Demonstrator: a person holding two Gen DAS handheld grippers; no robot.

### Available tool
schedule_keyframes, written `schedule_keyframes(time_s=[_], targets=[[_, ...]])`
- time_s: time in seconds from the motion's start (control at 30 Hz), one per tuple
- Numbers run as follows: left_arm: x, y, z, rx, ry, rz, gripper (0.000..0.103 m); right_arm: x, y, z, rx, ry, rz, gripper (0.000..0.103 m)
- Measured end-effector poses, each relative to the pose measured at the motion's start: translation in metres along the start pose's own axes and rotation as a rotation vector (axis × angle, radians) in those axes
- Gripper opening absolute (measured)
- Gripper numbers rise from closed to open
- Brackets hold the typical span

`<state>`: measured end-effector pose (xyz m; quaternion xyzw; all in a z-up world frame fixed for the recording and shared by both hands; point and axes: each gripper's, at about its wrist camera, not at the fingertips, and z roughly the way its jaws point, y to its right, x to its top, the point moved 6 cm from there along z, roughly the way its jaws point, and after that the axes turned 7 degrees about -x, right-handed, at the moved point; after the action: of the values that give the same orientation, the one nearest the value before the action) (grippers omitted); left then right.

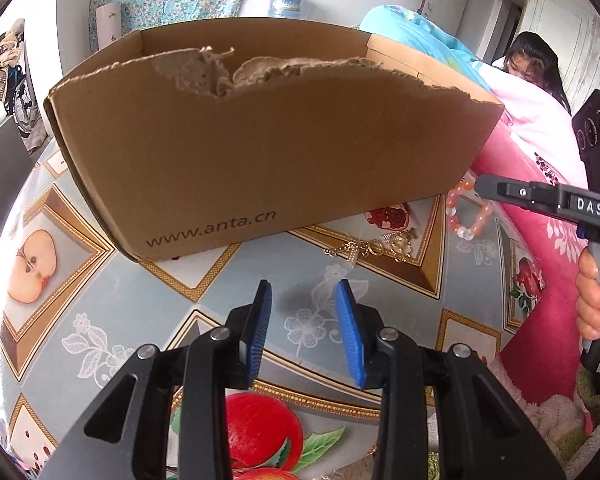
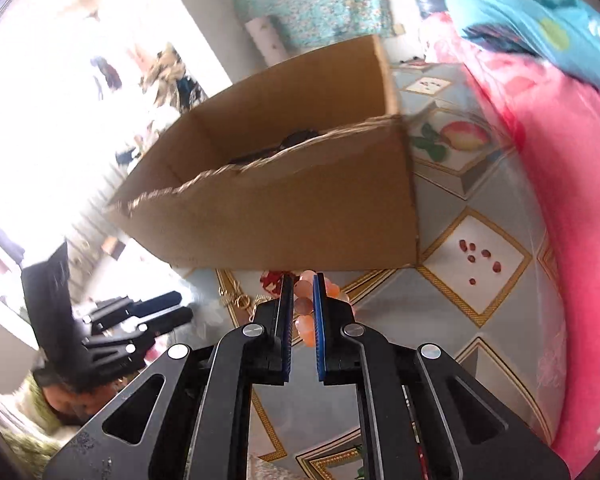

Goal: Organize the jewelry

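Bracelet [image 2: 305, 306] of orange and pink beads lies low in the centre of my right wrist view, just under the near wall of the box [image 2: 300, 208]. My right gripper [image 2: 302, 304] is pinching it: the blue pads press on the beads from both sides. In the left wrist view I find the same bracelet [image 1: 466, 210] at right of centre, on the cloth [image 1: 148, 300] beside the box's [image 1: 260, 148] right corner, with the right gripper's tip [image 1: 484, 186] on its upper beads.

Gold chain [image 1: 374, 246] lies tangled on the cloth just left of the bracelet, in front of the box. My left gripper [image 1: 303, 292] hangs below it, lower centre of frame, pads spread with only cloth between them, touching nothing. A hand [image 1: 594, 304] grips the right tool's handle at the right edge. The box's near wall is torn along its top.
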<state>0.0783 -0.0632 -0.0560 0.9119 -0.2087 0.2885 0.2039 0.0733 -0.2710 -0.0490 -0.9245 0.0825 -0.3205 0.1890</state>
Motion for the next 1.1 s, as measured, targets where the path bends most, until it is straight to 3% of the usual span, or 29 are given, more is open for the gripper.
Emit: schedule_keyframes(time_s=[0.2,0.3,0.33,0.43,0.73,1.1], targets=[[0.0,0.002,0.001,-0.031,0.005,-0.004,0.032,-0.005,0.039,0.006,-0.09,-0.028,0.099,0.012],[0.001,0.005,0.003,-0.032,0.004,0.011,0.032,-0.005,0.04,0.002,-0.163,0.006,0.062,0.024],[0.002,0.006,0.003,-0.034,0.004,0.016,0.032,-0.002,0.041,-0.003,-0.188,0.026,0.046,0.033],[0.005,0.01,0.005,-0.033,0.01,0.044,0.032,0.002,0.039,-0.016,-0.222,0.08,0.015,0.036],[0.017,0.028,0.02,-0.005,0.006,0.142,0.031,0.006,0.006,-0.013,-0.139,0.09,-0.078,0.035],[0.023,0.029,0.034,0.031,-0.036,0.188,0.005,0.006,-0.008,0.012,-0.064,0.028,-0.09,0.035]])
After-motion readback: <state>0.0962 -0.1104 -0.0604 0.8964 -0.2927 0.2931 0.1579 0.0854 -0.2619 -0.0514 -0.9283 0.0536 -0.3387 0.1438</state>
